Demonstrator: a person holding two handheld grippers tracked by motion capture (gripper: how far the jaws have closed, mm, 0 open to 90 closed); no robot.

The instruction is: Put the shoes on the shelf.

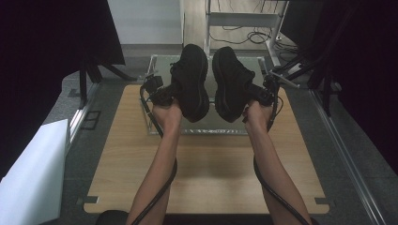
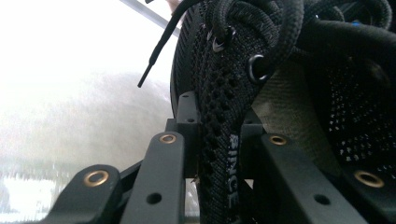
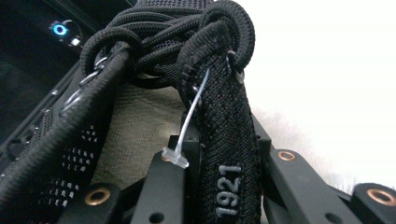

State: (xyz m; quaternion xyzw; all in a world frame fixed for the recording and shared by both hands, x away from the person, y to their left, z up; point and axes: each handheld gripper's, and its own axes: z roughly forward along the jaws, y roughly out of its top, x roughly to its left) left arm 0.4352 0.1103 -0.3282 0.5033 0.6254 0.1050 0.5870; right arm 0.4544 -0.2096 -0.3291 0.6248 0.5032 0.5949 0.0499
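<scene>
Above the tray (image 1: 155, 129) — each gripper (left (image 1: 170, 91), right (image 1: 257, 93)) clamps one black shoe (image 1: 191, 82).

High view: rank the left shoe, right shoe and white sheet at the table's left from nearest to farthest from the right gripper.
1. right shoe: clamped in the right gripper, held up over the glass-topped frame.
2. left shoe: beside it, in the left gripper.
3. white sheet: far left, off the wooden table.

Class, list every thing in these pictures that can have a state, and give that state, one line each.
Left black mesh lace-up shoe: lifted, laced, clamped by left tool.
Right black mesh lace-up shoe: lifted, laced, clamped by right tool.
Clear plastic tag: attached to right shoe's eyelet.
</scene>
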